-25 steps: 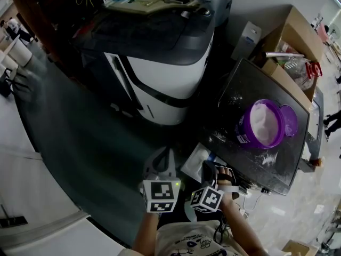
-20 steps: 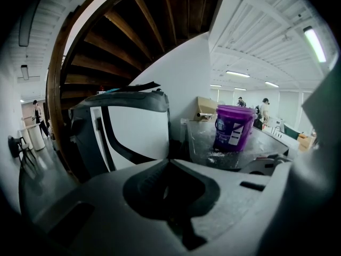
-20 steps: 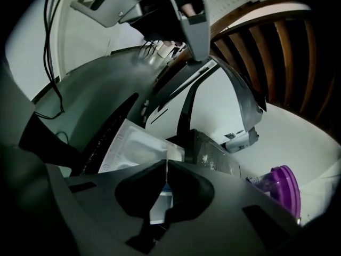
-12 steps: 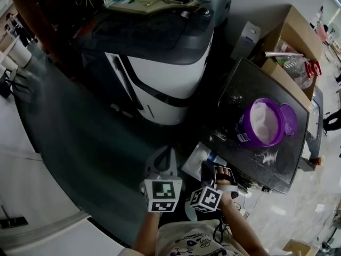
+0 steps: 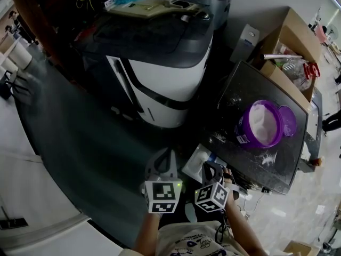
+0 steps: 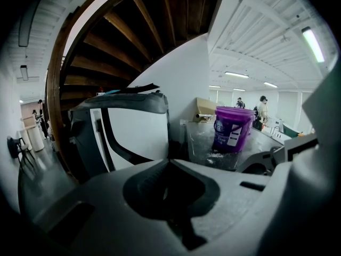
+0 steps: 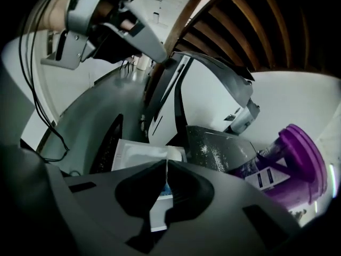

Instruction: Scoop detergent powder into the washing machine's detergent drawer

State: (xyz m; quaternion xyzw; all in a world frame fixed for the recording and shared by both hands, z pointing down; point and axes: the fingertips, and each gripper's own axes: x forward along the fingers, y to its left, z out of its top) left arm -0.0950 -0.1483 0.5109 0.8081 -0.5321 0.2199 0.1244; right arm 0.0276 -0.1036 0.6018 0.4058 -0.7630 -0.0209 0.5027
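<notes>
Jaws meet empty on left gripper (image 6: 169,161) and right gripper (image 7: 167,163); only head view shows powder (image 5: 264,122).

I'm seeing the tub (image 5: 241,126) glowing purple with white powder (image 5: 264,122) inside, the washing machine (image 5: 170,79) showing white with a black stripe under a dark grey top, and the black tabletop (image 5: 240,92) wearing white speckles all over.
</notes>
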